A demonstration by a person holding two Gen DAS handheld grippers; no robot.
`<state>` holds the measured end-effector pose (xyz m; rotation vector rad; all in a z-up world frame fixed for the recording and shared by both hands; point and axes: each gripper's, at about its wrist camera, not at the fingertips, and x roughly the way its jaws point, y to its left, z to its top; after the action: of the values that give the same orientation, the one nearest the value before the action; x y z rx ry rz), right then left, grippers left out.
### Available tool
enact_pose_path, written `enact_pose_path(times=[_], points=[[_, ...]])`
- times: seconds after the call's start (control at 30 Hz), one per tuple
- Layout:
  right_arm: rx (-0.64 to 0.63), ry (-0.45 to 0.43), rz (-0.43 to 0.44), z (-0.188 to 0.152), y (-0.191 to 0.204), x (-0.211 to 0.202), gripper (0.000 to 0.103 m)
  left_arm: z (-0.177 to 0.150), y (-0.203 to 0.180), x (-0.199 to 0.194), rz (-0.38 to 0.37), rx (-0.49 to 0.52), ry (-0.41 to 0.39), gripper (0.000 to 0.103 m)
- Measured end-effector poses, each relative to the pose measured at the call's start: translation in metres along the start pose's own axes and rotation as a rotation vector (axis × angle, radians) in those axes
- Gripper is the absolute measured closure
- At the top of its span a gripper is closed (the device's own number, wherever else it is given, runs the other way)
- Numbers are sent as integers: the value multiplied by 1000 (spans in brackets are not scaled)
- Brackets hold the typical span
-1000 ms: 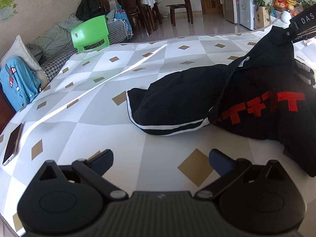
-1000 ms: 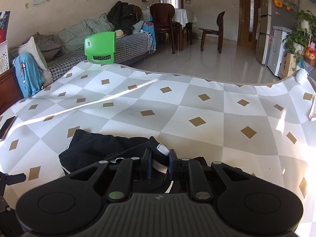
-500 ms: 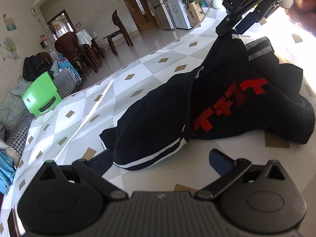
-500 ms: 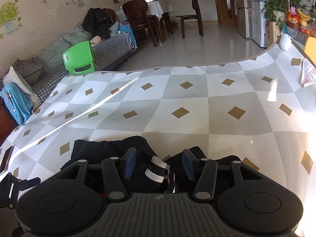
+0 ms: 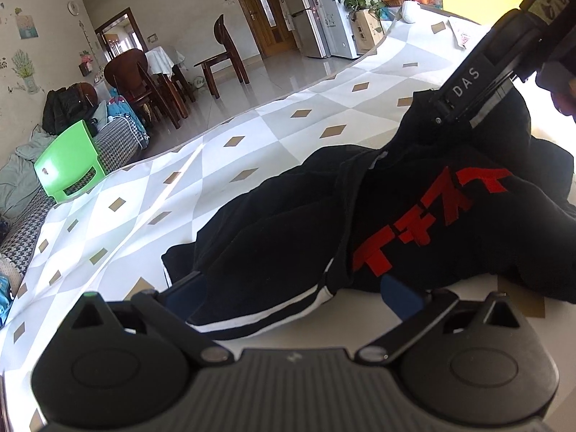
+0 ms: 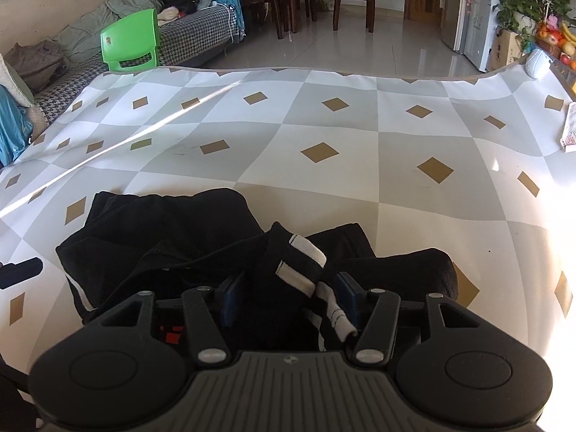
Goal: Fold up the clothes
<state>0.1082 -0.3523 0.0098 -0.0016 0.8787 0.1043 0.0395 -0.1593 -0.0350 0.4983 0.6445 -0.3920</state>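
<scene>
A black garment (image 5: 414,187) with red characters lies crumpled on the checkered tablecloth (image 6: 324,126). Its white-striped hem (image 5: 273,309) sits between the wide-apart fingers of my open left gripper (image 5: 291,297), and neither pad presses on it. In the right wrist view the same garment (image 6: 162,230) bunches under my right gripper (image 6: 289,298). Its jaws stand half apart around a black cuff with white stripes (image 6: 302,262), without squeezing it. The right gripper's black body (image 5: 468,86) dips into the cloth at the upper right. One left finger (image 6: 21,271) shows at the left edge.
A green plastic chair (image 6: 131,41) stands past the table's far left corner, beside a sofa piled with clothes. A printed paper (image 6: 568,129) and a white object (image 6: 538,63) lie at the right edge. Dining chairs and a fridge are beyond.
My right gripper opened and let go of the striped cuff, then sank toward the cloth. My left gripper rolled and closed in until the hem lay between its fingers.
</scene>
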Motion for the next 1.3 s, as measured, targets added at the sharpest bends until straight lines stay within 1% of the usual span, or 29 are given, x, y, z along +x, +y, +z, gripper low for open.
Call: enact_pose_path(times=[0.13, 0.2, 0.3, 0.37, 0.43, 0.63, 0.77, 0.83, 0.97, 1.1, 1.13, 1.2, 1.3], points=[[-9, 16, 13, -2, 6, 17, 49, -3, 4, 2, -6, -25, 26, 0], [17, 43, 40, -3, 7, 27, 49, -4, 8, 2, -1, -35, 35, 0], [61, 89, 74, -5, 8, 42, 45, -5, 19, -2, 0, -69, 42, 0], [71, 103, 93, -5, 11, 46, 44, -6, 28, -5, 0, -97, 52, 0], [52, 113, 123, -5, 17, 48, 44, -8, 36, -8, -3, -129, 65, 0], [-62, 159, 270, -11, 49, 51, 44, -12, 62, -21, -38, -231, 103, 0], [-137, 194, 347, -18, 73, 49, 44, -17, 80, -35, -89, -299, 113, 0], [-160, 217, 377, -23, 83, 48, 44, -22, 86, -44, -100, -319, 115, 0], [-167, 263, 421, -31, 99, 43, 44, -31, 95, -57, -94, -329, 119, 0], [-142, 323, 475, -37, 110, 33, 44, -38, 99, -69, -84, -333, 126, 0], [-138, 320, 480, -36, 111, 28, 44, -39, 99, -72, -83, -335, 124, 0], [-142, 287, 481, -34, 110, 13, 44, -41, 99, -79, -82, -337, 118, 0], [-114, 233, 488, -29, 100, -9, 44, -44, 99, -88, -79, -333, 106, 0]])
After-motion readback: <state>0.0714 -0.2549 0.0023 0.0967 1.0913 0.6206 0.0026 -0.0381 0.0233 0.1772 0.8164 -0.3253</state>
